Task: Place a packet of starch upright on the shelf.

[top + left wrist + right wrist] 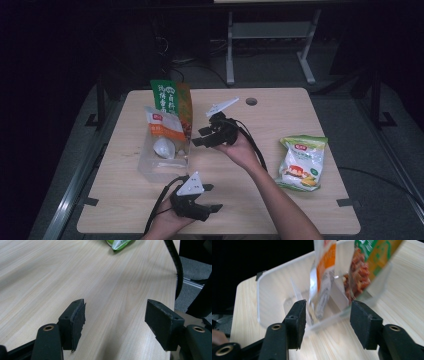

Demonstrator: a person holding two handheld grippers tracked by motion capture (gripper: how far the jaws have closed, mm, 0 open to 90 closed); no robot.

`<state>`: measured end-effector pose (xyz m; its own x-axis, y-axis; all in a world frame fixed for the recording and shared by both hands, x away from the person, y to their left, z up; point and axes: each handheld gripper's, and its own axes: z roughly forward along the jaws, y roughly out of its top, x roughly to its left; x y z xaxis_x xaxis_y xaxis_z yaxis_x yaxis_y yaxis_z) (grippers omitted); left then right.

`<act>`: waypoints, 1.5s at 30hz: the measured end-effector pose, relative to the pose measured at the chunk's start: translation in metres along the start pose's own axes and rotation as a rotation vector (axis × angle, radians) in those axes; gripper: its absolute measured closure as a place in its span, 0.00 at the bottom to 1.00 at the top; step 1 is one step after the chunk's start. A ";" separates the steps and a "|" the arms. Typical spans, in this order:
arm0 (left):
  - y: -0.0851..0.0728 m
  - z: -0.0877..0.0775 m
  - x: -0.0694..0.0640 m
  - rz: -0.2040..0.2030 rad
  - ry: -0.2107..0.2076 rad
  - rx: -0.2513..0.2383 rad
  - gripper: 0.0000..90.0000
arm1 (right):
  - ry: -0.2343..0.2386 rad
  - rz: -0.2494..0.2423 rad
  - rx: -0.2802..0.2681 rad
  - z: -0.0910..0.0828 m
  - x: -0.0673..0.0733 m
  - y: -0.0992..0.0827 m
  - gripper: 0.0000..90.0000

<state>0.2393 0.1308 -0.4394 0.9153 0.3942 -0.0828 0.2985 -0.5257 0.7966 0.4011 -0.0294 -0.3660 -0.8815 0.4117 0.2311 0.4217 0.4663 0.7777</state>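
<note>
While our right gripper (pixel 325 315) faces the clear bin (pixel 274 287), its jaws gape empty. Our left gripper (pixel 115 322) jaws hang wide over bare bench (pixel 50 272). 2 pouches stand in the bin.

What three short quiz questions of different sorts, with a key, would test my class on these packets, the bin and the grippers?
1. True or false: the right gripper grips the white-and-orange packet.
2. How many packets stand in the clear bin?
3. Which thing lies flat on the table: A the green packet, B the snack bag, C the bin's divider?

Key: 1 false, its jaws are open beside the bin; 2 two; 3 B.
</note>
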 end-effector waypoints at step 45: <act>0.000 -0.002 0.004 -0.011 0.016 -0.001 0.34 | -0.169 0.192 0.045 -0.121 -0.032 -0.100 0.35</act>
<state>0.2427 0.1343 -0.4384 0.9074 0.4122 -0.0817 0.3083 -0.5208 0.7960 0.3619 -0.1844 -0.3801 -0.7379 0.6192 0.2684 0.5905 0.3997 0.7011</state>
